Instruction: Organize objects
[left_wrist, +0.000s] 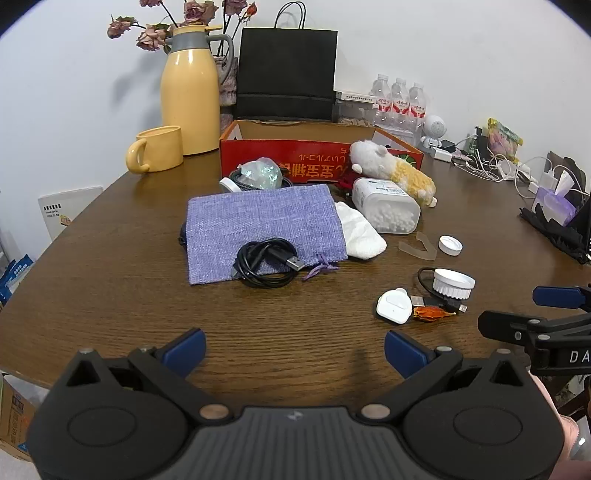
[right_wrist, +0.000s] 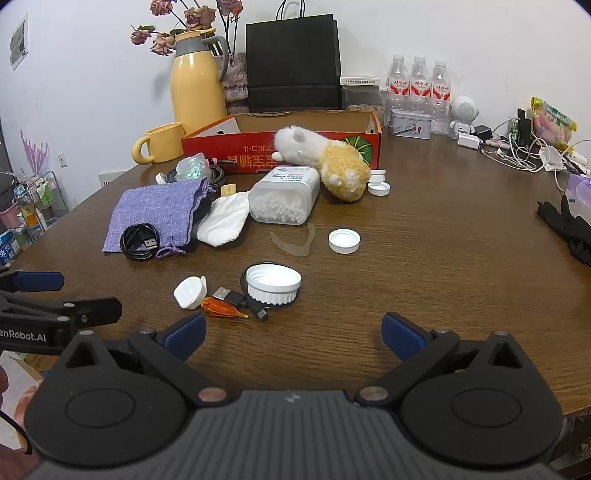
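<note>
Wooden table, scattered clutter, red box

Black left gripper and right gripper, blue pads

Lighting I saw: bright, even, from overhead; soft shadows on the wall; mild sheen on the table. Focus sharp. Fisheye bowed the edges, corners vignetted dark.

- A lived-in home room, seen over a brown wooden table against a plain white wall.
- Yellow jug with matching mug.
- Dried roses, water bottles, tangled charger cables.
</note>
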